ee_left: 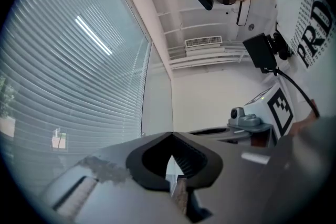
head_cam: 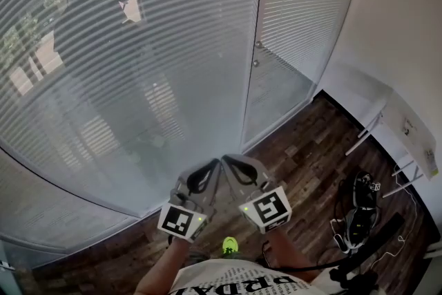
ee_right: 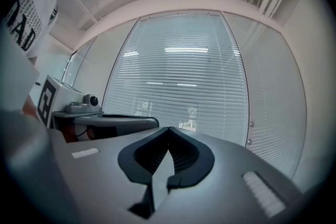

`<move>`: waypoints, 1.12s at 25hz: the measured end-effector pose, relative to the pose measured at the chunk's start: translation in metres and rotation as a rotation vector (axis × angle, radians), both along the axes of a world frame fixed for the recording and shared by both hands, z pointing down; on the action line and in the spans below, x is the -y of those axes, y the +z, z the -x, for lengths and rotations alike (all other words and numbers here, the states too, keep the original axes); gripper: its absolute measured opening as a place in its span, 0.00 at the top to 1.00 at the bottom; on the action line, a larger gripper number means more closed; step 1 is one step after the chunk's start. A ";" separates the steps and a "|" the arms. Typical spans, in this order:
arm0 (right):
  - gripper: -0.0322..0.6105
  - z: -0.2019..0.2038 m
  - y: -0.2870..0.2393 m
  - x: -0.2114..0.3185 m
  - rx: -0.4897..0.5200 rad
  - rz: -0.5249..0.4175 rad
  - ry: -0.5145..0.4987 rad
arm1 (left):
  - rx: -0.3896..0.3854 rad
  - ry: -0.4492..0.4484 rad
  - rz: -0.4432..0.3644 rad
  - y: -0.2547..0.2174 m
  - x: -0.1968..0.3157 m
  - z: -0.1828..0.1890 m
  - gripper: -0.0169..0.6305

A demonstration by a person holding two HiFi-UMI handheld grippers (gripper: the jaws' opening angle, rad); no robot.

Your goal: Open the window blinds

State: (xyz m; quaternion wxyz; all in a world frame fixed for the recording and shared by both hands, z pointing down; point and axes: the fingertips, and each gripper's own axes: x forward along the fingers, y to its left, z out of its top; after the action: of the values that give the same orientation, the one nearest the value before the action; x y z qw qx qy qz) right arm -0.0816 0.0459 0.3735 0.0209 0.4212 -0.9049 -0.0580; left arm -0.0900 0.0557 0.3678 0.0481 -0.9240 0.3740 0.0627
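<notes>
Pale horizontal window blinds point(head_cam: 124, 65) cover a wide curved window ahead of me, and outside shapes show only dimly through the slats. A narrower blind panel point(head_cam: 304, 3) hangs to the right of a vertical frame with two small knobs point(head_cam: 256, 54). My left gripper point(head_cam: 213, 165) and right gripper point(head_cam: 226, 159) are held side by side low in the head view, short of the glass, tips almost touching each other. Both are shut with nothing between the jaws. The blinds point(ee_left: 68, 76) fill the left of the left gripper view behind the left gripper point(ee_left: 171, 135). In the right gripper view the blinds point(ee_right: 184, 81) stand straight beyond the right gripper point(ee_right: 169, 129).
Dark wooden floor point(head_cam: 304, 155) runs below the window. A white table point(head_cam: 407, 128) stands against the right wall. Black gear and cables point(head_cam: 359, 214) lie on the floor at the lower right.
</notes>
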 end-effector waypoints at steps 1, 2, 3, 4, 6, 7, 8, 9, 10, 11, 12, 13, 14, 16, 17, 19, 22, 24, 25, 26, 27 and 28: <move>0.94 -0.005 0.001 0.009 0.005 0.004 0.002 | -0.011 0.001 0.005 -0.001 0.009 -0.006 0.99; 0.94 -0.011 0.003 0.017 0.008 0.004 0.004 | -0.014 0.002 0.010 0.001 0.017 -0.011 0.99; 0.94 -0.015 0.005 0.023 0.012 0.004 0.008 | -0.009 0.004 0.013 0.003 0.024 -0.015 0.99; 0.94 -0.020 0.006 0.029 0.020 0.007 0.013 | -0.003 0.005 0.018 0.004 0.029 -0.019 0.99; 0.94 -0.028 0.004 0.038 0.027 0.013 0.021 | -0.017 0.008 0.027 0.001 0.038 -0.027 0.99; 0.94 -0.031 0.004 0.041 0.024 0.014 0.024 | -0.025 0.011 0.028 0.000 0.042 -0.031 0.99; 0.94 -0.033 0.005 0.045 0.023 0.016 0.027 | -0.021 0.017 0.027 0.003 0.045 -0.033 0.99; 0.94 -0.035 0.008 0.048 0.024 0.018 0.030 | -0.011 0.025 0.023 0.008 0.049 -0.034 0.99; 0.94 -0.036 0.012 0.053 0.028 0.021 0.034 | -0.007 0.033 0.018 0.011 0.053 -0.035 0.99; 0.94 -0.037 0.014 0.058 0.034 0.022 0.038 | -0.010 0.039 0.014 0.013 0.059 -0.036 0.99; 0.94 -0.038 0.014 0.065 0.039 0.021 0.041 | -0.013 0.044 0.009 0.013 0.065 -0.037 0.99; 0.94 -0.039 0.013 0.072 0.041 0.016 0.044 | -0.020 0.048 0.006 0.012 0.072 -0.039 0.99; 0.94 -0.041 0.012 0.079 0.039 0.009 0.049 | -0.031 0.052 0.002 0.009 0.079 -0.041 0.99; 0.94 -0.046 0.009 0.094 0.033 0.000 0.062 | -0.056 0.061 -0.005 0.004 0.094 -0.044 0.99; 0.94 -0.048 0.007 0.101 0.031 0.000 0.072 | -0.061 0.067 -0.009 0.002 0.101 -0.046 0.99; 0.94 -0.049 0.002 0.117 0.020 -0.013 0.088 | -0.066 0.077 -0.022 -0.003 0.115 -0.047 0.99; 0.94 -0.046 -0.006 0.140 -0.004 -0.039 0.099 | -0.047 0.082 -0.050 -0.005 0.140 -0.044 0.99; 0.94 -0.047 -0.008 0.155 -0.008 -0.047 0.105 | -0.037 0.078 -0.058 -0.004 0.158 -0.045 0.99; 0.94 -0.049 -0.008 0.162 -0.011 -0.053 0.105 | -0.044 0.076 -0.060 -0.005 0.165 -0.048 0.99; 0.94 -0.052 -0.008 0.169 -0.015 -0.060 0.106 | -0.052 0.076 -0.062 -0.005 0.171 -0.050 0.99; 0.94 -0.054 -0.005 0.177 -0.018 -0.063 0.108 | -0.056 0.078 -0.065 -0.003 0.179 -0.052 0.99; 0.94 -0.056 -0.001 0.188 -0.019 -0.062 0.114 | -0.062 0.080 -0.065 0.000 0.189 -0.054 0.99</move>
State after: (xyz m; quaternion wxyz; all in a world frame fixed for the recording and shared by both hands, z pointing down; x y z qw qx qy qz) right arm -0.0256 -0.1417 0.3725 0.0196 0.4722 -0.8768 -0.0886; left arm -0.0356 -0.1329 0.3679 0.0637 -0.9339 0.3358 0.1051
